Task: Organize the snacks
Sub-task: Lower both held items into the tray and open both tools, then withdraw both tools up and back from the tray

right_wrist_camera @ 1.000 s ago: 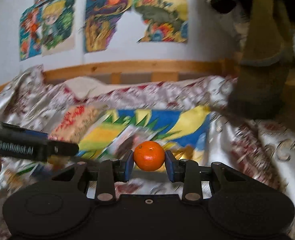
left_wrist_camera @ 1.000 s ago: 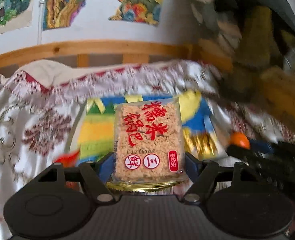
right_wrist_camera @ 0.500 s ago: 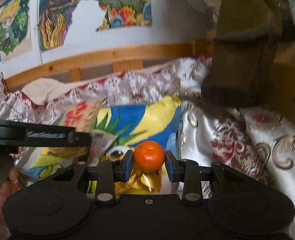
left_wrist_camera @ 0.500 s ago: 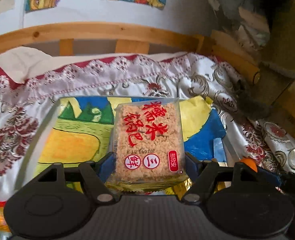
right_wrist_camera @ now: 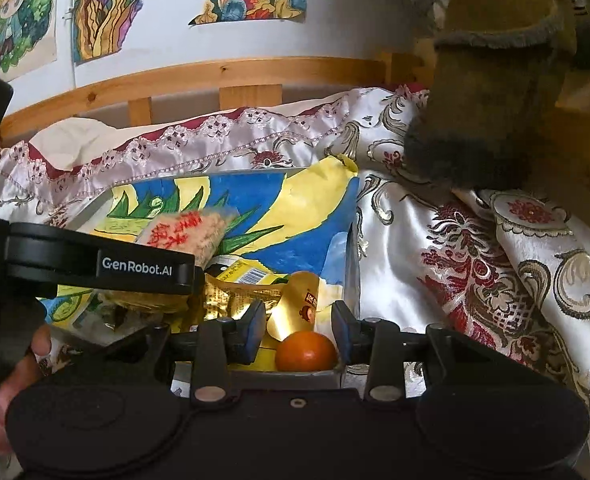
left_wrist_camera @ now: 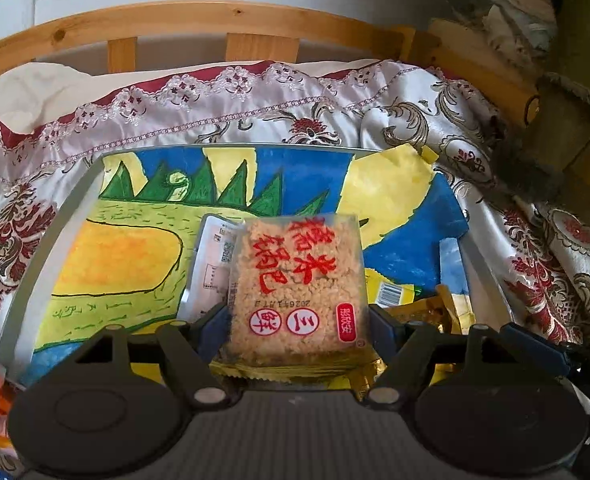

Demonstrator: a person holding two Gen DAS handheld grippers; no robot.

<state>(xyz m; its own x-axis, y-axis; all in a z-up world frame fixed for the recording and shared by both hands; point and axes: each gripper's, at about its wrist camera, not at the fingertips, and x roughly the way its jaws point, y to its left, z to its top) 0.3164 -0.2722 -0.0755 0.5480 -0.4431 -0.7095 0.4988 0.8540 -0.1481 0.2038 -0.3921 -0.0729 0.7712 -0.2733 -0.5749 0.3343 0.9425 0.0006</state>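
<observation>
Satin bedding with red and gold scrollwork covers the bed, and on it sits a shallow box [right_wrist_camera: 353, 248] lined with a child's painted landscape; that box is where the snacks are being gathered.

Nearest the right camera, the right claw [right_wrist_camera: 298, 330] is opening: its blue pads stand clear on either side of the mandarin [right_wrist_camera: 305, 351], which rests low in the box's near right corner, no longer pressed. To finish well, let the jaws spread fully before lifting away, and draw straight back so a pad does not nudge the fruit and roll it over the low rim. Just beyond it lie gold foil packets [right_wrist_camera: 295, 304] and a yellow barcoded wrapper [right_wrist_camera: 241, 274], so there is little spare room in that corner.

In the left view, the left claw [left_wrist_camera: 299, 326] is clamped on a rice cracker packet [left_wrist_camera: 299, 284], red characters facing the camera, held above the box. A white packet [left_wrist_camera: 211, 264] lies behind it on the liner. My judgement is that the cracker belongs on the bare yellow-green patch [left_wrist_camera: 123, 264] to the left: lower it flat, then release, keeping clear of the right claw working alongside.

Farther back stand the wooden bed rail [left_wrist_camera: 215, 16] and drawings [right_wrist_camera: 95, 8] on the wall.
</observation>
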